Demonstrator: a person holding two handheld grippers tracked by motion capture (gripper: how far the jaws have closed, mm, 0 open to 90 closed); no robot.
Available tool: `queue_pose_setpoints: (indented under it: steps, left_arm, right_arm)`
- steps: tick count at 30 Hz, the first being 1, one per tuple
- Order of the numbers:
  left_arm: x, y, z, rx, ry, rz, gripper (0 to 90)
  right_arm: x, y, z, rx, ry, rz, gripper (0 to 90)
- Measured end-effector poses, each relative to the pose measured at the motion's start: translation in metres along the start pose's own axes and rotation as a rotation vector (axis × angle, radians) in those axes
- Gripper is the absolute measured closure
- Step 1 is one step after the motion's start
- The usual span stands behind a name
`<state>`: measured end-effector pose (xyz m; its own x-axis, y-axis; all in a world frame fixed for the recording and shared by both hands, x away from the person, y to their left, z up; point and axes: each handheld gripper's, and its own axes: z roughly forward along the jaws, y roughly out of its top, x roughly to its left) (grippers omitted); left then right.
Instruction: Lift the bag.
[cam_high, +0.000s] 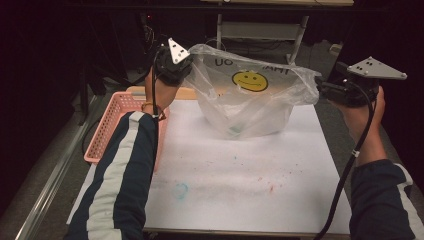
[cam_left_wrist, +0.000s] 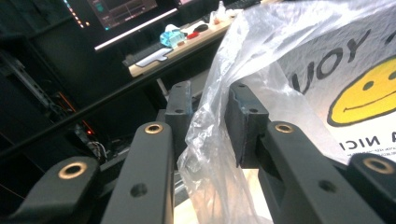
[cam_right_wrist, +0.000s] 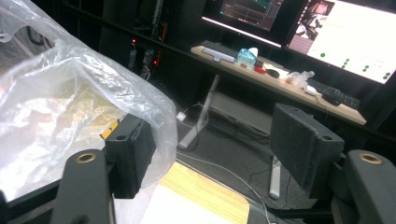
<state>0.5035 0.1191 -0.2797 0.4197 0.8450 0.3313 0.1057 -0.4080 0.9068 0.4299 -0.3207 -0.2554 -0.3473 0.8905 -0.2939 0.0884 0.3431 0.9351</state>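
Note:
A clear plastic bag (cam_high: 250, 107) with a yellow smiley face (cam_high: 250, 81) stands open-mouthed on the white table sheet (cam_high: 240, 175). My left gripper (cam_high: 190, 65) is raised at the bag's upper left corner. In the left gripper view a bunched fold of the bag (cam_left_wrist: 210, 121) runs between the jaws of my left gripper (cam_left_wrist: 210, 112), and a gap shows between the pads. My right gripper (cam_high: 321, 87) is at the bag's right rim. In the right gripper view its jaws (cam_right_wrist: 217, 140) stand wide apart, and the bag's edge (cam_right_wrist: 140, 102) drapes over the left pad (cam_right_wrist: 133, 149).
A pink slotted basket (cam_high: 112, 125) sits at the table's left edge under my left forearm. Faint blue and red stains mark the sheet (cam_high: 181, 190). Beyond the table stand a metal frame (cam_high: 260, 30) and a desk with monitors (cam_right_wrist: 280, 70).

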Motion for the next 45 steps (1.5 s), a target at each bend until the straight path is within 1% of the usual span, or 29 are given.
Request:
queue_pose_setpoints:
  steps: [1,2,4,6,7,10,12,13,14,15,17,18,19,20,21,22,24,26,28,30,31,32,34,36,39,40,41,43,45]
  left_arm:
    - [-0.002,-0.002,-0.001,-0.002,-0.004,0.002,70.1]
    - [-0.004,-0.003,-0.002,-0.004,-0.007,0.011,69.3]
    - [-0.007,-0.006,-0.005,-0.003,-0.015,0.015,63.6]
    - [-0.007,-0.009,-0.008,-0.011,-0.024,0.007,63.3]
    - [-0.007,-0.010,-0.009,-0.012,-0.032,0.005,63.4]
    - [-0.007,-0.013,-0.010,-0.006,-0.037,0.008,64.4]
    - [-0.006,-0.014,-0.010,-0.003,-0.031,0.001,64.2]
    - [-0.006,-0.014,-0.010,0.002,-0.018,0.001,64.3]
    - [-0.005,-0.014,-0.010,0.003,-0.008,-0.004,64.1]
    - [-0.003,-0.014,-0.011,0.003,-0.007,-0.012,63.9]
    - [-0.001,-0.014,-0.014,0.000,-0.015,-0.021,58.3]
    - [-0.001,-0.014,-0.015,0.001,-0.018,-0.025,49.5]
    - [0.000,-0.014,-0.017,-0.005,-0.027,-0.032,43.9]
    - [0.002,-0.014,-0.020,-0.018,-0.047,-0.031,38.8]
    - [0.004,-0.015,-0.023,-0.026,-0.069,-0.039,33.3]
    - [0.004,-0.015,-0.027,-0.029,-0.087,-0.051,31.6]
    - [0.004,-0.013,-0.035,-0.045,-0.118,-0.046,29.6]
    - [0.002,-0.011,-0.044,-0.056,-0.115,-0.031,29.4]
    - [-0.001,-0.010,-0.053,-0.074,-0.109,-0.022,19.8]
    - [-0.002,-0.011,-0.061,-0.081,-0.119,-0.003,24.0]
    - [-0.002,-0.011,-0.063,-0.078,-0.118,0.009,28.8]
    - [-0.002,-0.012,-0.065,-0.079,-0.112,0.011,29.8]
    - [0.000,-0.013,-0.071,-0.084,-0.119,0.004,29.7]
    - [0.001,-0.012,-0.077,-0.095,-0.122,-0.004,27.2]
    - [0.000,-0.011,-0.089,-0.124,-0.134,-0.007,25.3]
    - [-0.001,-0.012,-0.093,-0.132,-0.139,-0.006,22.8]
    - [-0.002,-0.013,-0.097,-0.139,-0.145,-0.002,22.1]
    - [-0.005,-0.017,-0.104,-0.140,-0.144,0.020,21.2]
    - [-0.009,-0.024,-0.110,-0.143,-0.147,0.032,18.0]
  right_arm:
    - [0.003,0.001,-0.002,-0.004,0.007,-0.005,30.9]
    - [0.007,0.003,-0.004,-0.006,0.010,-0.021,30.1]
    - [0.014,0.004,-0.007,-0.017,0.016,-0.046,29.6]
    - [0.019,0.004,-0.010,-0.028,0.024,-0.044,28.9]
    - [0.019,0.004,-0.011,-0.033,0.030,-0.032,28.8]
    - [0.021,0.006,-0.011,-0.024,0.049,-0.023,25.2]
    - [0.023,0.008,-0.012,-0.035,0.082,-0.015,23.4]
    - [0.024,0.009,-0.013,-0.044,0.107,-0.011,20.7]
    - [0.025,0.010,-0.015,-0.062,0.134,-0.009,19.9]
    - [0.026,0.011,-0.016,-0.067,0.146,-0.011,20.1]
    - [0.029,0.012,-0.019,-0.044,0.117,-0.036,17.3]
    - [0.030,0.011,-0.021,-0.045,0.109,-0.040,17.5]
    - [0.031,0.009,-0.022,-0.046,0.111,-0.038,17.3]
    - [0.033,0.008,-0.024,-0.043,0.110,-0.038,16.4]
    - [0.034,0.007,-0.025,-0.045,0.110,-0.037,16.4]
    - [0.036,0.005,-0.026,-0.049,0.110,-0.038,16.4]
    - [0.040,0.004,-0.029,-0.057,0.118,-0.037,17.6]
    - [0.043,0.003,-0.034,-0.069,0.134,-0.041,18.9]
    - [0.045,0.004,-0.039,-0.083,0.164,-0.035,18.6]
    - [0.046,0.005,-0.046,-0.089,0.195,-0.030,17.1]
    - [0.047,0.006,-0.050,-0.095,0.205,-0.029,16.8]
    - [0.048,0.007,-0.054,-0.104,0.207,-0.036,16.7]
    - [0.050,0.010,-0.063,-0.119,0.212,-0.042,16.7]
    - [0.051,0.013,-0.071,-0.146,0.208,-0.043,16.8]
    - [0.051,0.017,-0.080,-0.181,0.205,-0.018,17.3]
    - [0.051,0.018,-0.082,-0.190,0.207,-0.019,17.8]
    - [0.052,0.017,-0.083,-0.194,0.202,-0.020,17.8]
    - [0.053,0.015,-0.081,-0.179,0.174,-0.029,17.8]
    - [0.054,0.011,-0.078,-0.165,0.180,-0.024,17.6]
